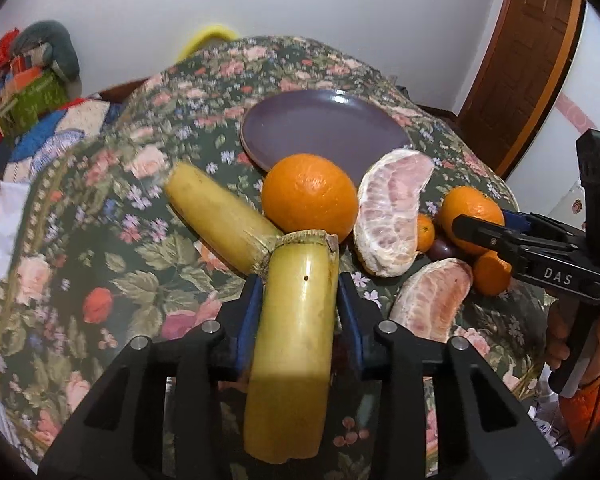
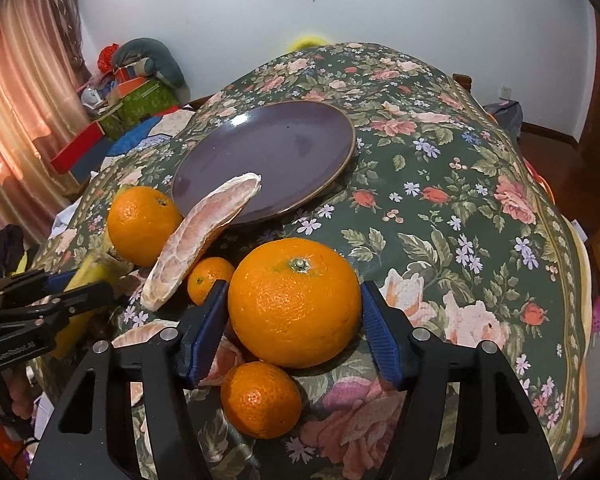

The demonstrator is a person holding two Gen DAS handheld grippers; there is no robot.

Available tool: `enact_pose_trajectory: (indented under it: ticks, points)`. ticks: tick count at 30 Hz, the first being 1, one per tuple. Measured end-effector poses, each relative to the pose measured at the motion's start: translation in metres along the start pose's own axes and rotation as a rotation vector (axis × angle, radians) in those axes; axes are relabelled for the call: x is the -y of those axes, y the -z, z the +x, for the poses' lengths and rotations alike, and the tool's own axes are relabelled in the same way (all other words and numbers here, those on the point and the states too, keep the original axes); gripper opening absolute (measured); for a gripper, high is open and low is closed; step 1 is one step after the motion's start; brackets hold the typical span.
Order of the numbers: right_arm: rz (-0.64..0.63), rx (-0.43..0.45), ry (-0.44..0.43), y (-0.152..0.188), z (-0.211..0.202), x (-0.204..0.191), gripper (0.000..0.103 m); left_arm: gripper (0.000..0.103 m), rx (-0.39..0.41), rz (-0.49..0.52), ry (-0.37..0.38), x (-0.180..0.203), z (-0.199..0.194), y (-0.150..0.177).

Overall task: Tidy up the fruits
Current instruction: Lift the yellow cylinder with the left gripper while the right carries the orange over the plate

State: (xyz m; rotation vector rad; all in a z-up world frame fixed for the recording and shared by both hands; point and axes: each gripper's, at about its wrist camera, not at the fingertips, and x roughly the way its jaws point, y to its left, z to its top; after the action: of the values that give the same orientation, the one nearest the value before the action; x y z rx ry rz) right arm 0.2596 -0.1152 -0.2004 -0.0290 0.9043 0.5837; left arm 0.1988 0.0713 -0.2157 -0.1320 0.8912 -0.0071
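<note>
Nearest us, the banana (image 1: 296, 344) runs lengthwise between the left gripper (image 1: 298, 304) pads, apparently grasped. Our right gripper (image 2: 294, 320) straddles the big orange (image 2: 294, 302), seemingly not yet clenched; the purple plate (image 2: 204, 200) lies straight ahead on the tabletop (image 2: 460, 200).

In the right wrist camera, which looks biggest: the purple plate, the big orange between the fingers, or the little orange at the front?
1. Round purple plate, widest though farthest away.
2. Big orange between the right gripper fingers.
3. Little orange, smallest although nearest the camera.
</note>
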Motion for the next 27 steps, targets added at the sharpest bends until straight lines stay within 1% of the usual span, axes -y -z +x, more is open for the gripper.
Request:
enact_pose_trajectory:
  ticks: [4, 12, 16, 20, 27]
  points:
    - [-0.007, 0.018, -0.001, -0.003, -0.008, -0.002, 0.061, 0.036, 0.026, -0.001, -0.005, 0.001, -0.016, -0.004]
    - [-0.020, 0.087, -0.010, -0.012, -0.036, -0.008, 0.061, 0.035, 0.101, 0.004, -0.037, 0.003, -0.052, -0.012]
    - [-0.037, 0.123, 0.003, -0.019, -0.047, -0.011, 0.061, 0.035, 0.138, -0.022, -0.054, 0.001, -0.063, -0.021]
    - [-0.036, 0.159, 0.002, -0.028, -0.057, -0.010, 0.061, 0.035, 0.179, -0.048, -0.032, 0.000, -0.072, -0.035]
    - [-0.055, 0.215, 0.018, -0.046, -0.066, -0.011, 0.061, 0.035, 0.239, -0.025, -0.018, 0.011, -0.078, -0.059]
